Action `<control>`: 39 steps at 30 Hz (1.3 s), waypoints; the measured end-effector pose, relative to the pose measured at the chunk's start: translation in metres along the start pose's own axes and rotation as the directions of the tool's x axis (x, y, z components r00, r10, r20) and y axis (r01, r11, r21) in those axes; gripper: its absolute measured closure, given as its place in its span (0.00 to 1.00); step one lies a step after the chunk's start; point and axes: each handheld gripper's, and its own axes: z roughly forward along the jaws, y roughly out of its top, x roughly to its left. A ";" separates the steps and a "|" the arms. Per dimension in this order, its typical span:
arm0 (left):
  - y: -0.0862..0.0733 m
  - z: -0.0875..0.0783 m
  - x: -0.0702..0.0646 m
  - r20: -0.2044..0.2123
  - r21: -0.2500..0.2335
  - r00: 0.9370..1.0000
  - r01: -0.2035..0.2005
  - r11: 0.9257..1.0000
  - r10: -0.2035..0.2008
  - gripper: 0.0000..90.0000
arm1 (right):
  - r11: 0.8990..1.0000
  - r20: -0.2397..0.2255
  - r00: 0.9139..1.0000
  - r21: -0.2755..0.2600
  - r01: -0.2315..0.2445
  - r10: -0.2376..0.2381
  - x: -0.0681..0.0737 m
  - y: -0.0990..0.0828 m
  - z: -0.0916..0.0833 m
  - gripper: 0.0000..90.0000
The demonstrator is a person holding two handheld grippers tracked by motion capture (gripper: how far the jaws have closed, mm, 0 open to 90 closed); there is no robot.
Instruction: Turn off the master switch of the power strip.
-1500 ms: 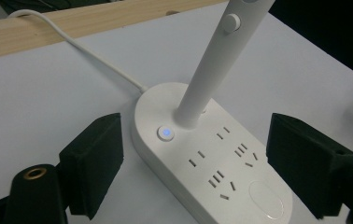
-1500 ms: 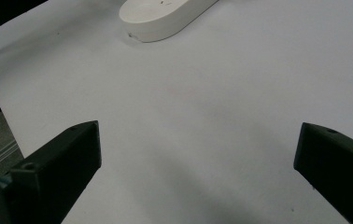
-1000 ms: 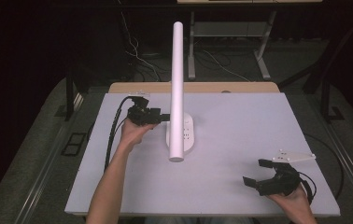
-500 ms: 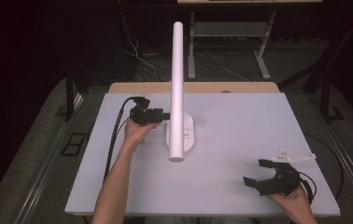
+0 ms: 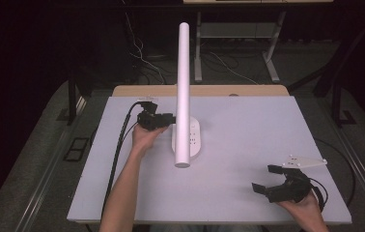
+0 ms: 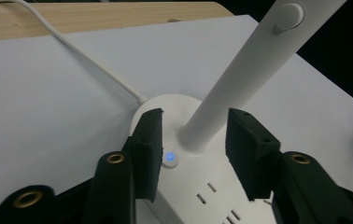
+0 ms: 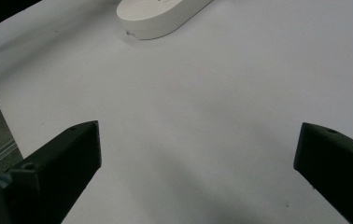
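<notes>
A white desk lamp stands mid-table, its tall tube stem [image 5: 182, 96] rising from an oval base [image 5: 192, 140] with sockets. My left gripper [image 5: 168, 118] reaches in from the left at the foot of the stem. In the left gripper view its jaws [image 6: 194, 116] stand on either side of the stem [image 6: 240, 74], with a small gap on each side, and they have just been closing. A lit blue button [image 6: 169, 157] sits on the base [image 6: 198, 182] beside the left jaw. My right gripper [image 5: 267, 178] rests at the front right, open, with nothing between its jaws [image 7: 198, 127].
The lamp's white cord [image 6: 86, 58] runs back toward the wooden strip [image 5: 209, 90] at the table's far edge. The left gripper's black cable [image 5: 120, 145] trails down the white tabletop [image 5: 248, 130]. The lamp base [image 7: 160, 14] lies far ahead of the right gripper.
</notes>
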 end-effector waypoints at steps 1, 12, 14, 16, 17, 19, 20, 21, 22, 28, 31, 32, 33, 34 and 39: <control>0.000 0.001 0.000 -0.002 -0.001 1.000 0.002 1.000 -0.002 0.65 | 1.000 0.000 1.000 0.000 0.000 0.000 0.000 0.000 0.000 0.00; -0.005 0.011 0.002 -0.031 0.032 1.000 0.004 0.999 -0.003 0.93 | 1.000 0.001 1.000 0.004 -0.002 0.002 0.000 0.000 0.000 0.00; -0.005 0.013 0.002 -0.036 0.039 0.999 0.002 0.999 -0.001 0.97 | 1.000 0.002 1.000 0.005 -0.001 0.001 0.000 0.000 0.000 0.00; -0.006 0.014 0.001 -0.044 0.045 0.999 0.001 0.999 0.001 0.98 | 1.000 0.000 1.000 0.005 -0.002 0.002 -0.001 0.000 0.000 0.00; -0.006 0.014 0.001 -0.047 0.046 0.999 -0.001 0.999 0.003 1.00 | 1.000 0.000 1.000 0.005 -0.001 0.001 -0.001 0.000 0.000 0.00; -0.006 0.014 0.002 -0.054 0.053 0.999 -0.004 0.999 0.007 1.00 | 1.000 0.000 1.000 0.006 -0.001 0.001 -0.001 0.000 0.000 0.00; -0.006 0.015 0.001 -0.056 0.055 0.998 -0.002 0.998 0.005 1.00 | 1.000 0.000 1.000 0.006 -0.001 0.001 -0.001 0.000 0.000 0.00; -0.007 0.016 0.001 -0.056 0.055 0.998 -0.001 0.998 0.004 1.00 | 1.000 0.000 1.000 0.006 0.000 0.000 -0.001 0.000 0.000 0.00; -0.007 0.016 0.002 -0.058 0.056 0.998 -0.003 0.998 0.006 1.00 | 1.000 0.000 1.000 0.006 0.001 -0.001 -0.001 0.000 0.000 0.00; -0.009 0.020 0.001 -0.060 0.066 0.998 -0.002 0.998 0.006 1.00 | 1.000 -0.001 1.000 0.007 0.003 -0.003 -0.001 0.000 0.000 0.00; -0.010 0.024 0.000 -0.072 0.085 0.997 -0.013 0.996 0.019 1.00 | 1.000 -0.002 1.000 0.013 0.001 -0.001 -0.002 0.000 0.001 0.00; -0.011 0.025 0.000 -0.073 0.088 0.997 -0.018 0.996 0.024 1.00 | 1.000 -0.003 1.000 0.015 -0.001 0.001 -0.001 0.000 0.001 0.00; -0.011 0.026 0.000 -0.075 0.085 0.997 -0.015 0.996 0.021 1.00 | 1.000 -0.003 1.000 0.015 -0.001 0.001 -0.001 0.000 0.001 0.00; -0.012 0.027 0.000 -0.076 0.091 0.997 -0.015 0.996 0.022 1.00 | 1.000 -0.004 1.000 0.015 -0.001 0.001 -0.001 0.000 0.001 0.00; -0.013 0.030 -0.001 -0.075 0.081 0.997 -0.004 0.997 0.010 1.00 | 1.000 -0.002 1.000 0.017 -0.001 0.001 -0.001 0.000 0.001 0.00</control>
